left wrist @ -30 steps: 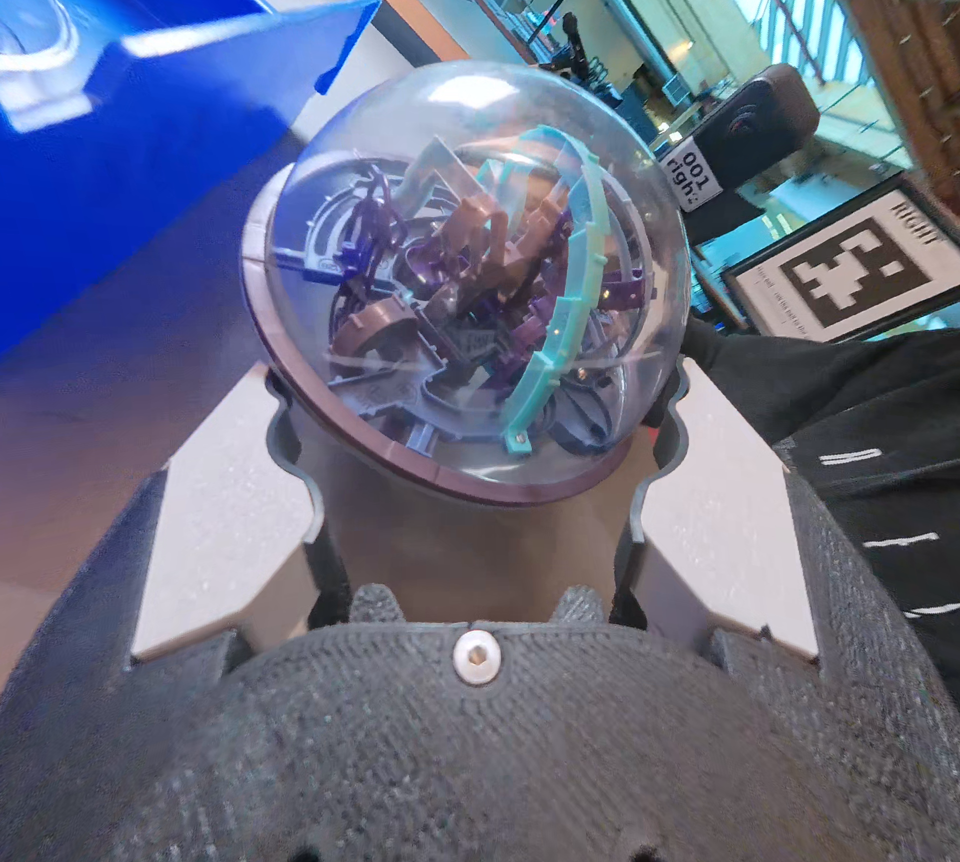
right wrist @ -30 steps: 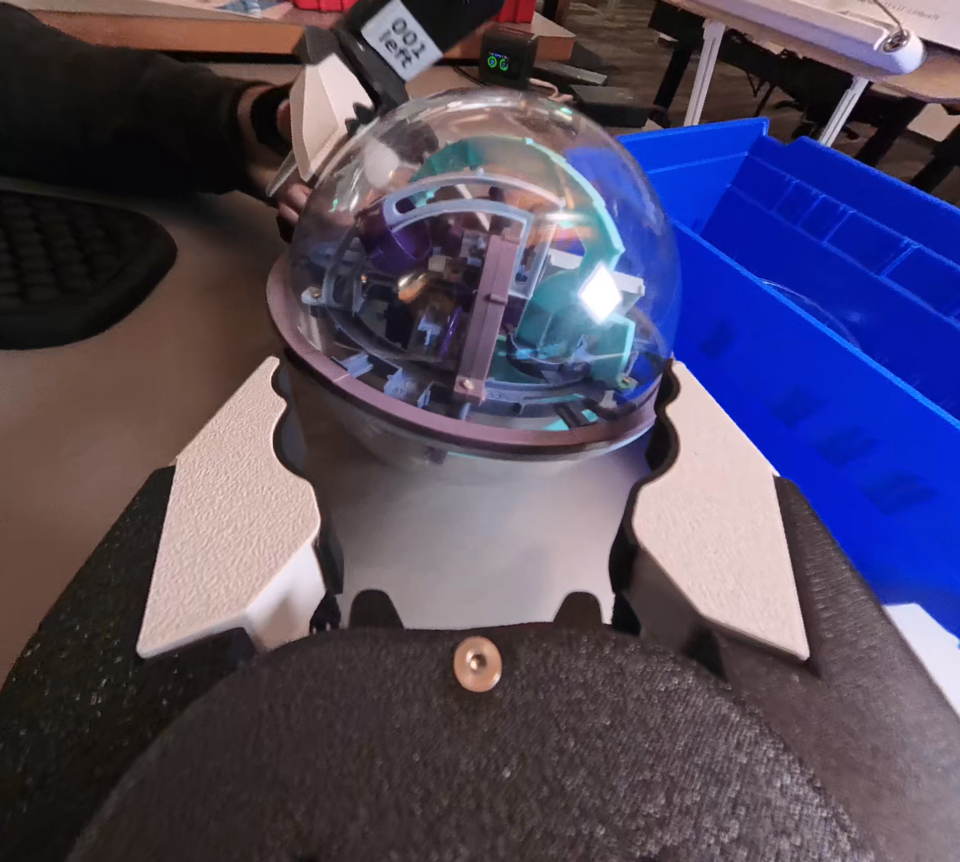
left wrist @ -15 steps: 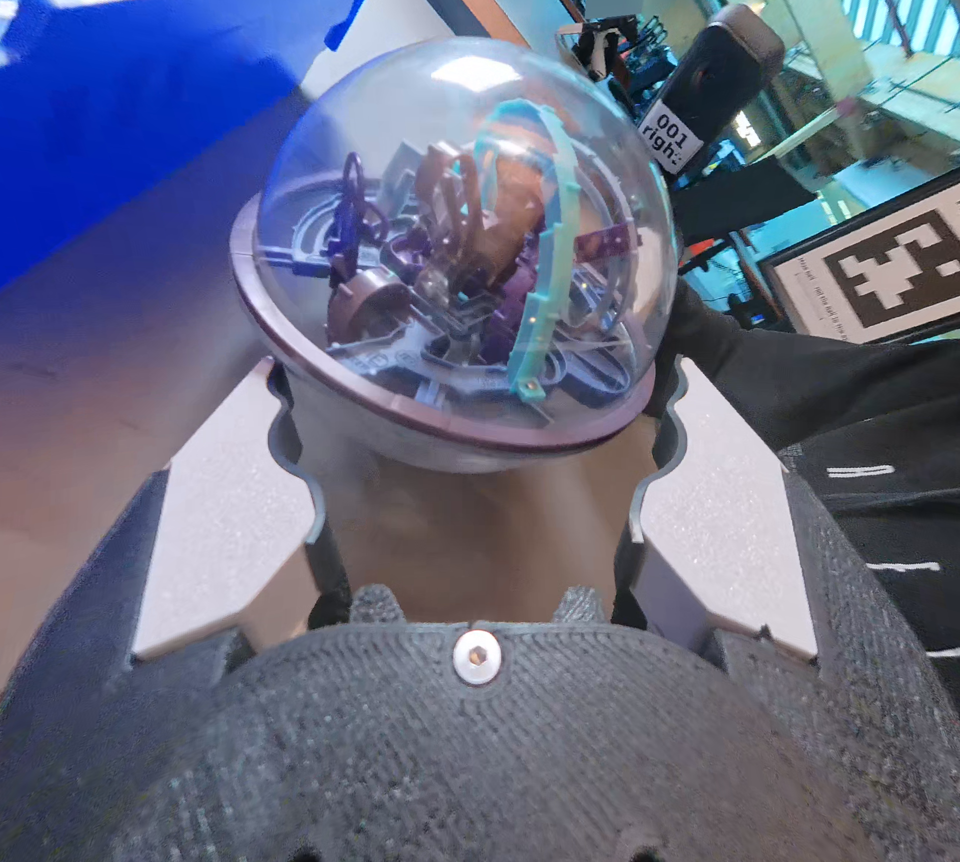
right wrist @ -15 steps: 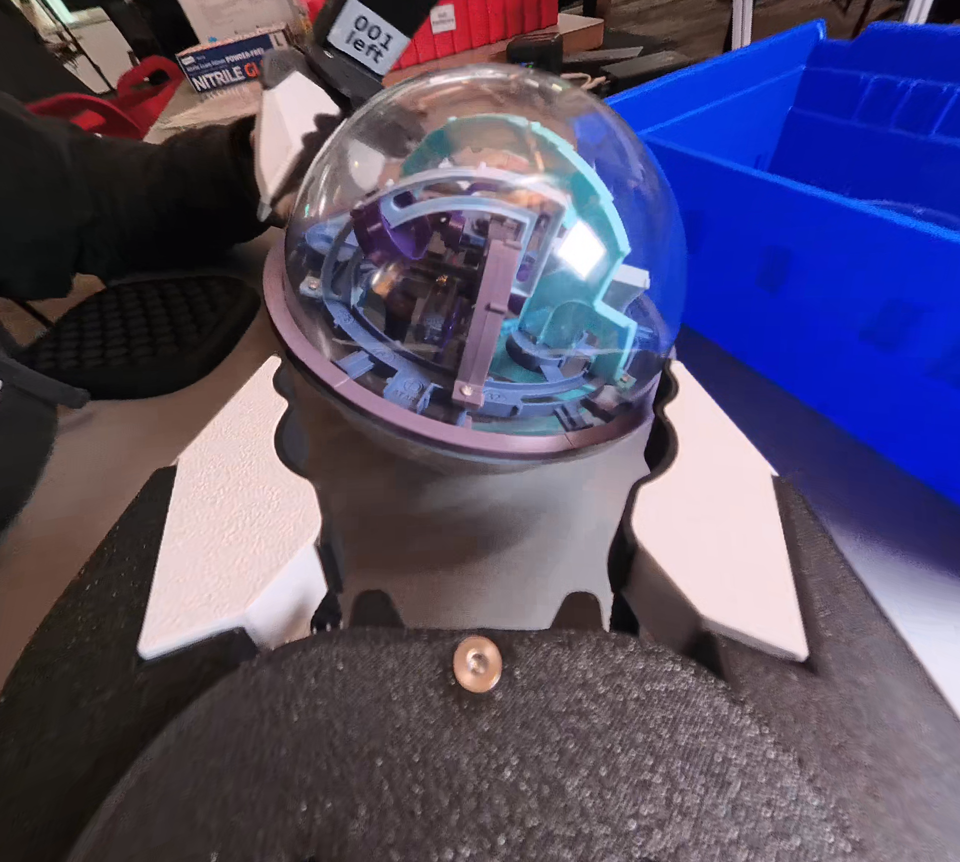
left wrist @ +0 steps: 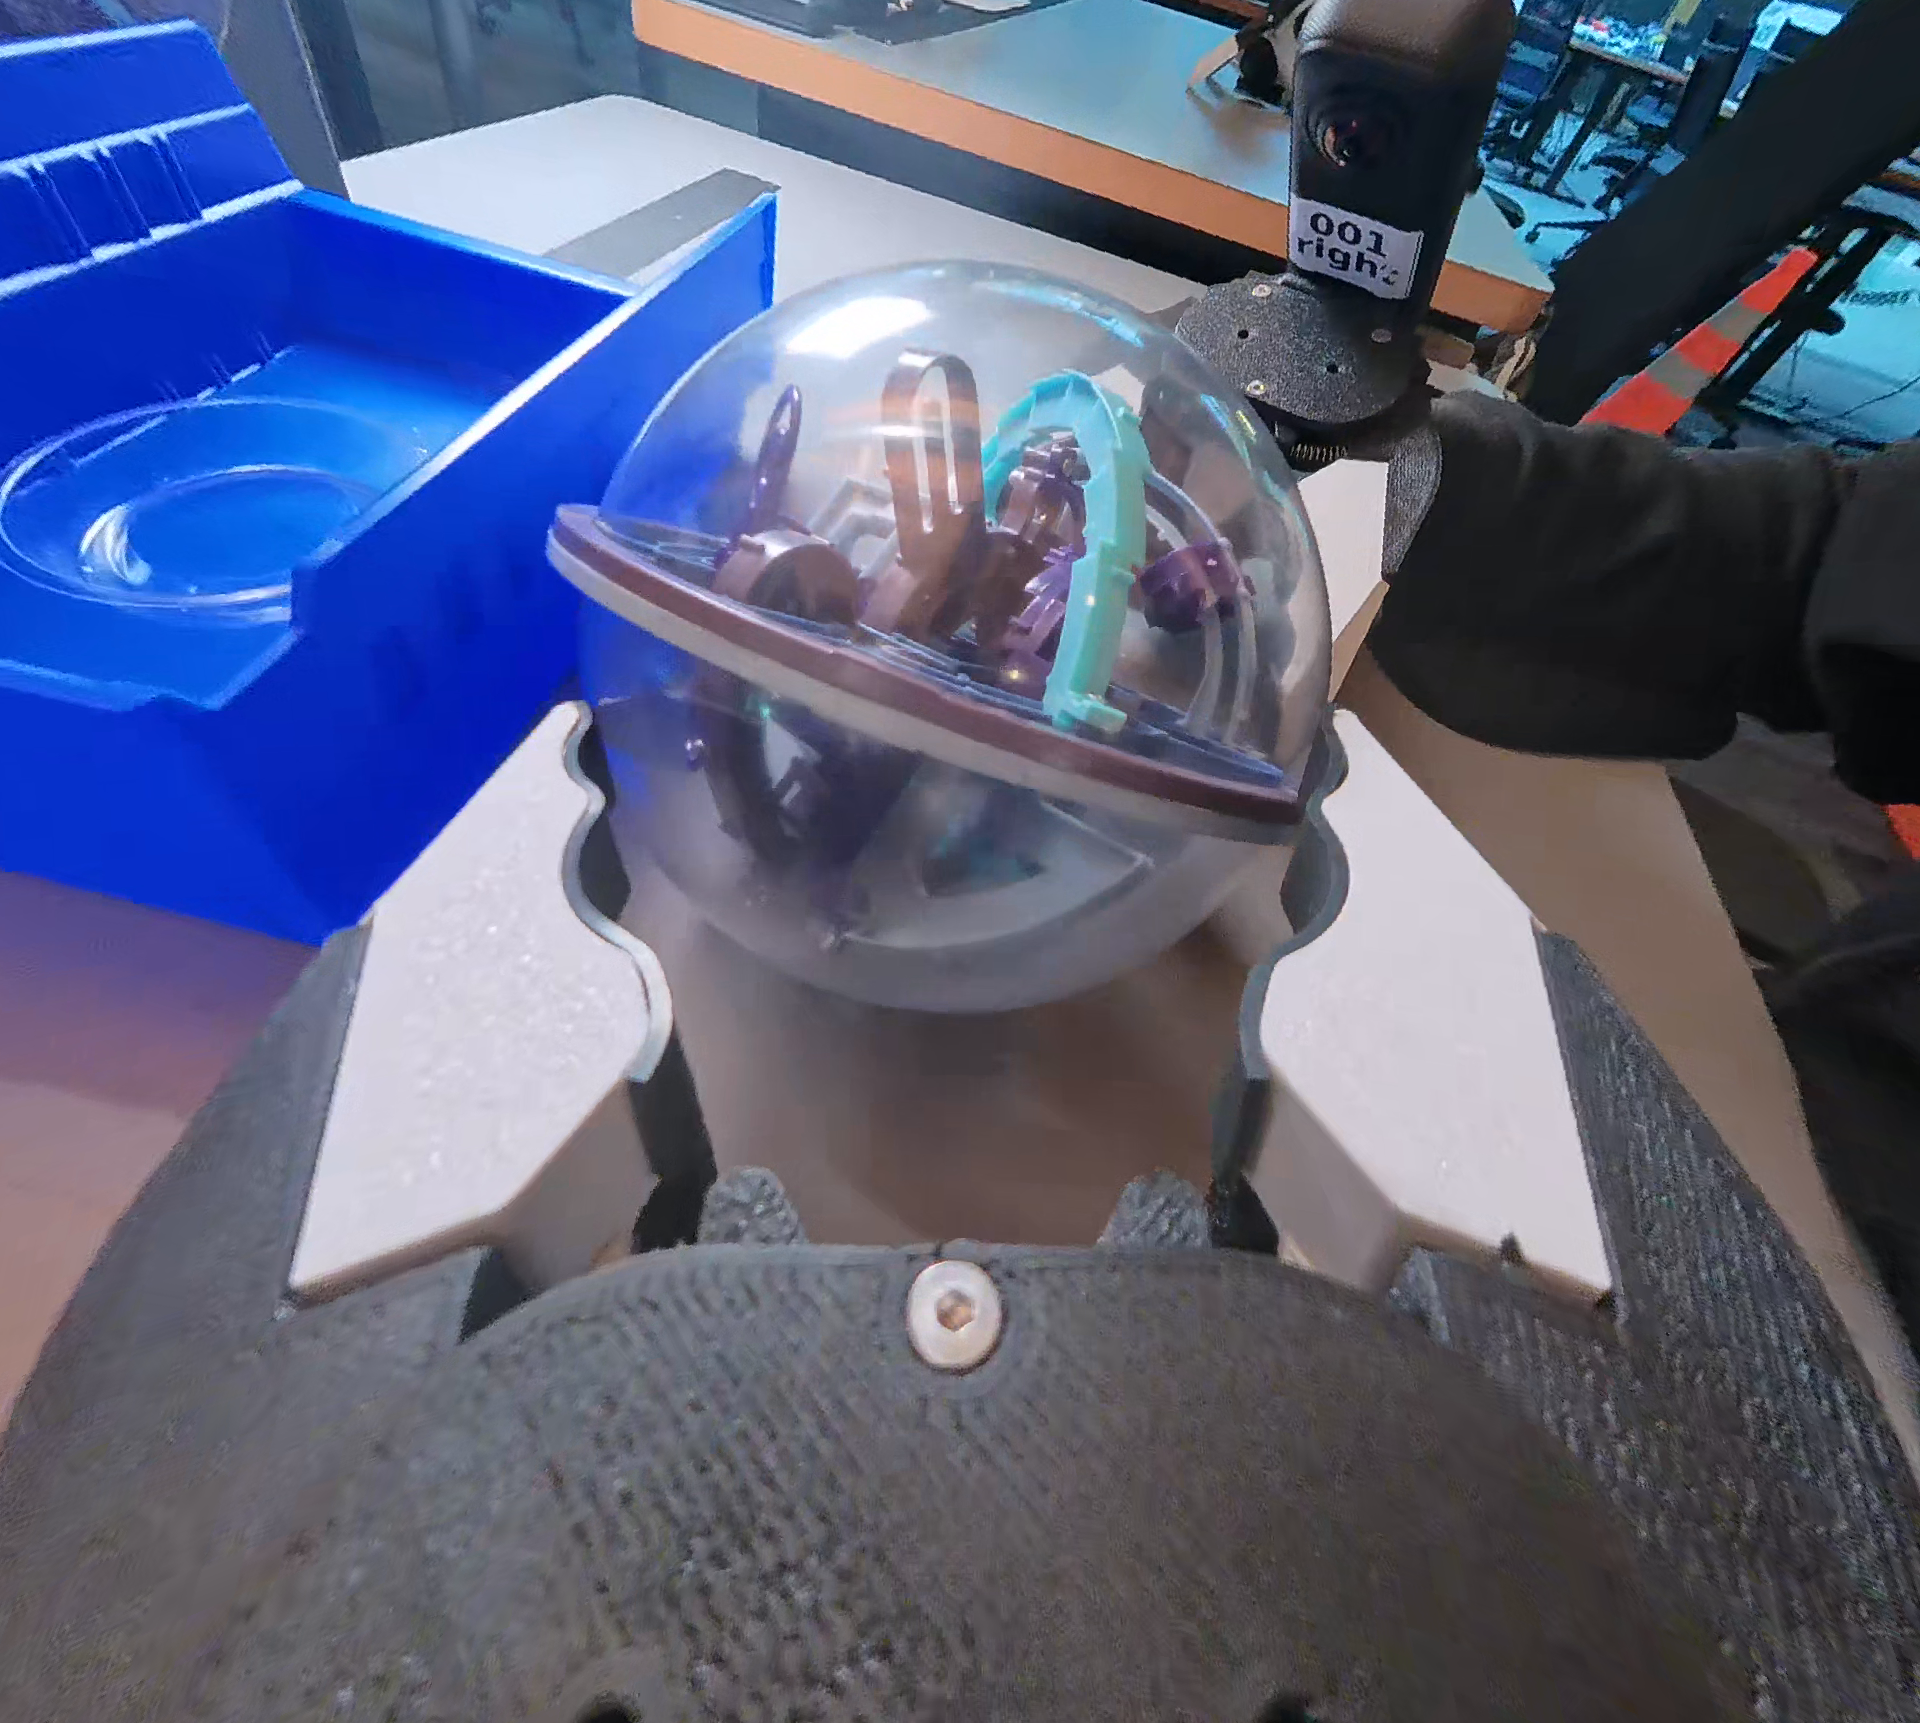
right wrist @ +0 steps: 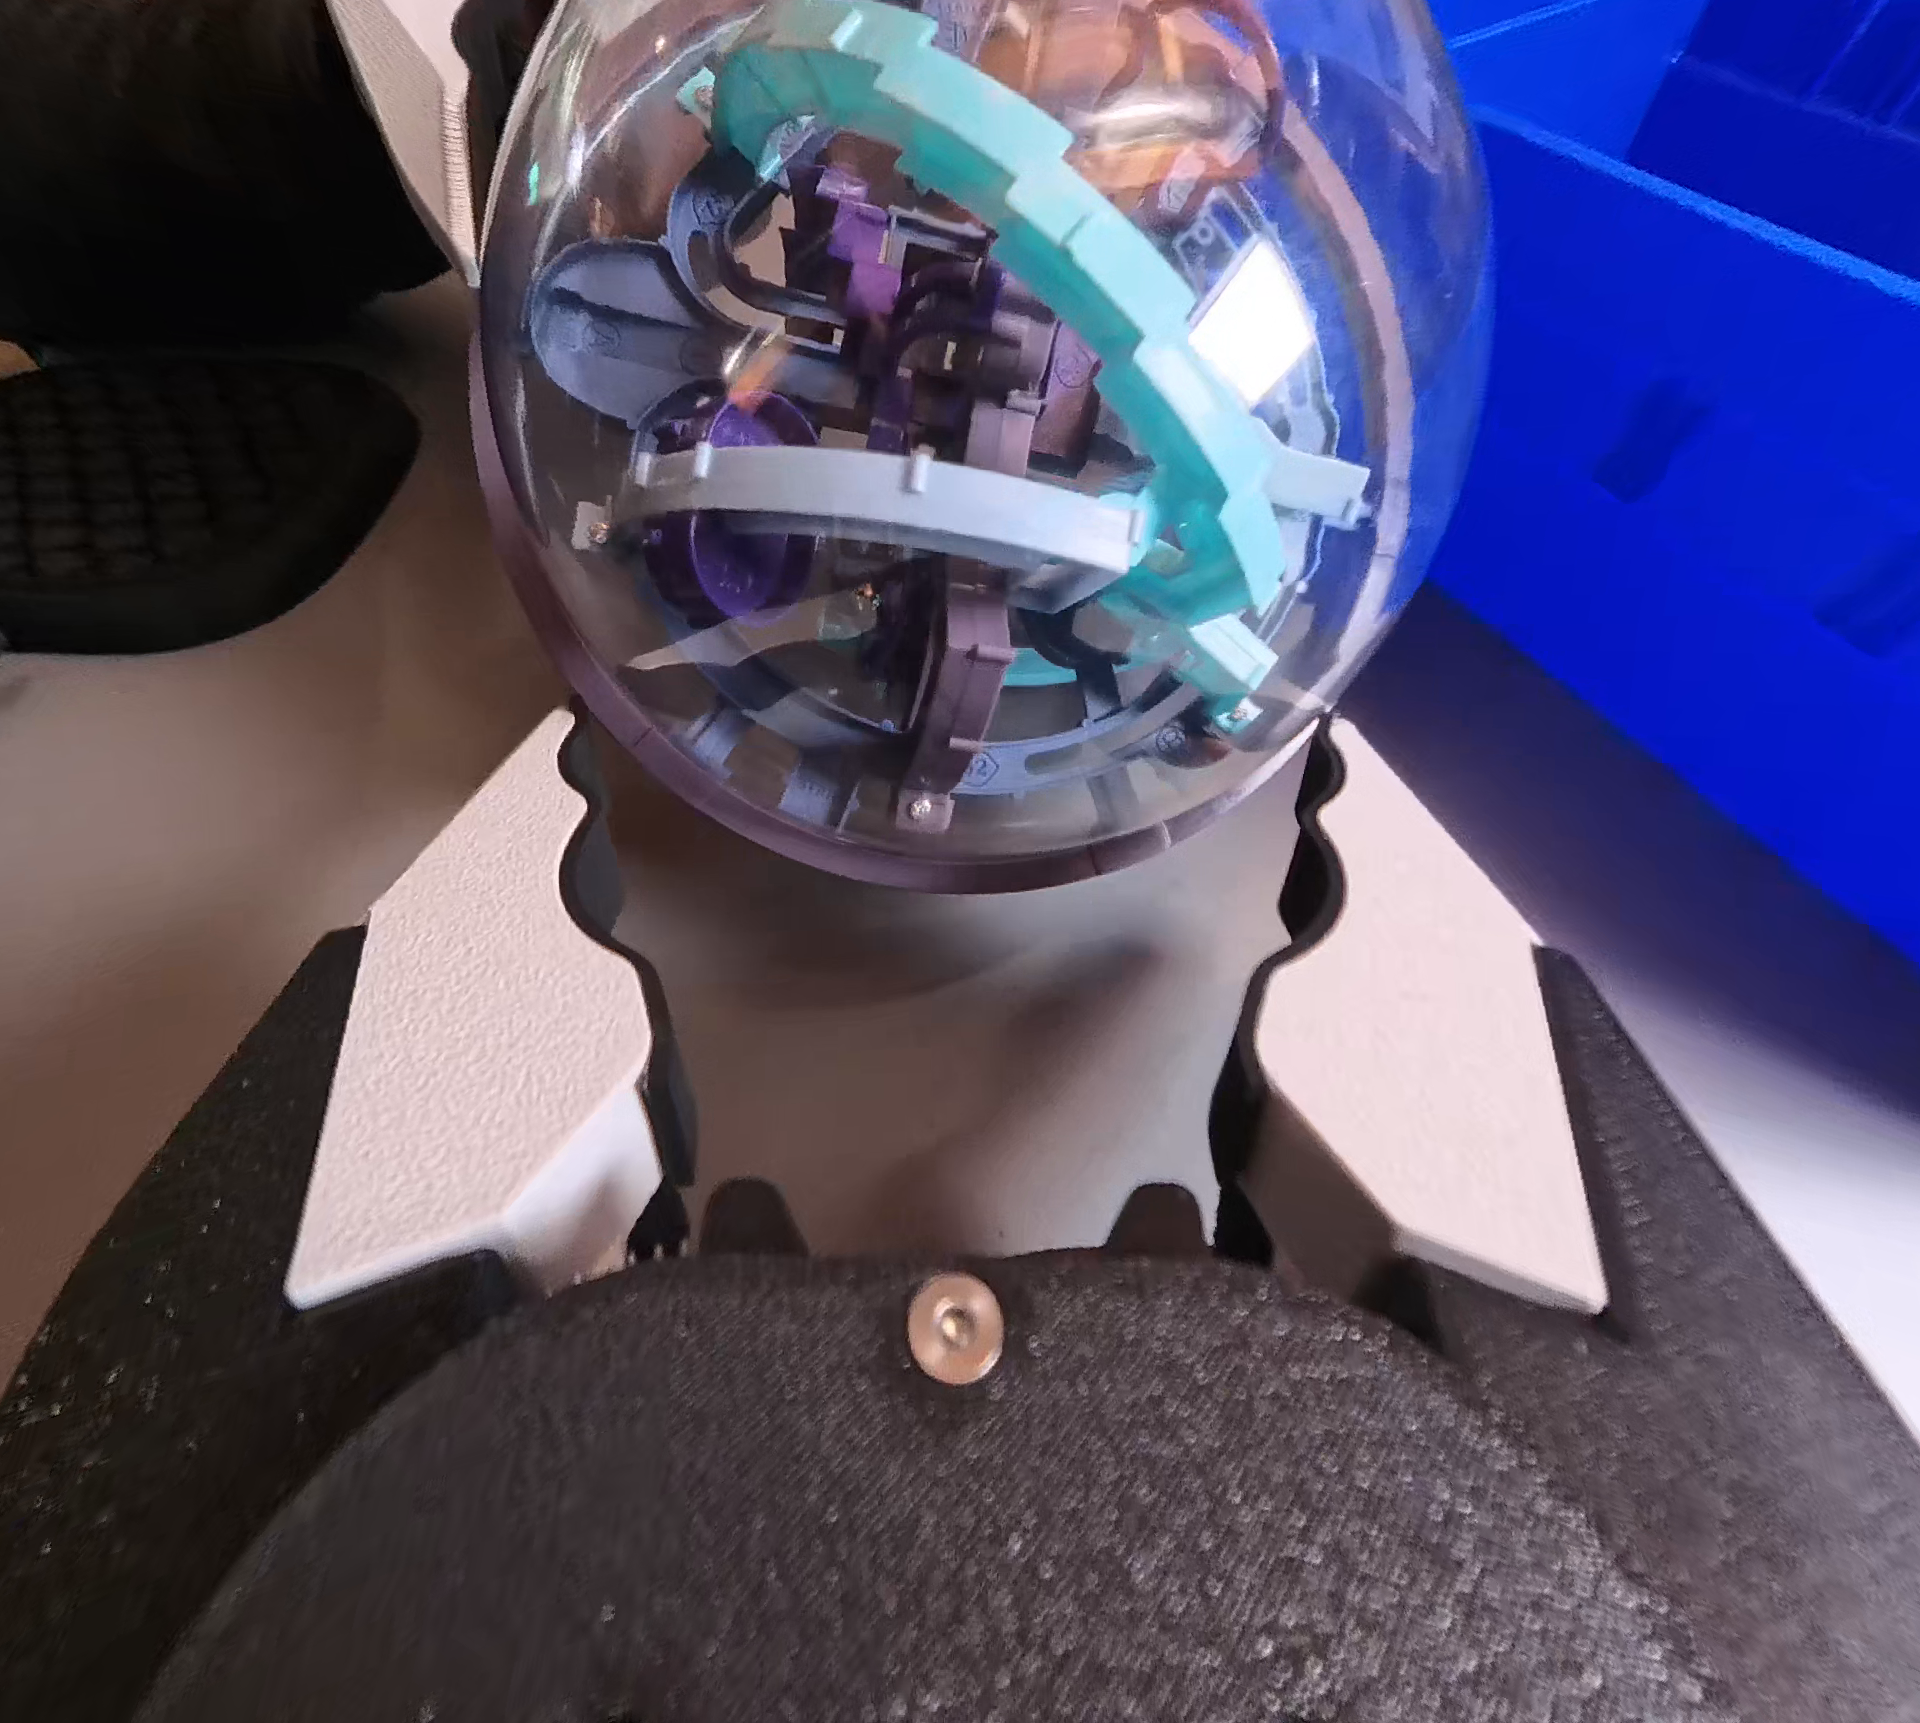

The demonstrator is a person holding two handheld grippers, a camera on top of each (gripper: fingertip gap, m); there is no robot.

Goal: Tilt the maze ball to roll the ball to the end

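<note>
A pale tan bench (left wrist: 1039,146) is seen under everything. More benches with orange edges (left wrist: 1039,115) and chairs are seen far back in a big, dim room. An orange cone (left wrist: 1704,354) is seen at the far right.

The maze ball (left wrist: 935,634) is held up just above the bench, and its dark ring is tipped to one side. Blue-green, purple and brown tracks are seen inside the clear shell. The little ball inside cannot be made out.

The left claw (left wrist: 951,852) is spread wide, and the lower part of the maze ball is pressed between its two white fingers (left wrist: 488,1008). The right claw (right wrist: 951,842) is spread just as wide, and the maze ball (right wrist: 956,343) is gripped between its fingers (right wrist: 488,1008) from the other side. The right claw is also seen behind the ball in the left view, held by a hand in a black glove (left wrist: 1600,572).

A blue bin (left wrist: 312,530) is set close beside the ball, with a clear dish (left wrist: 156,520) inside it. A black mesh pad (right wrist: 156,489) is seen past the bench edge. Bare bench is left in front of the bin.
</note>
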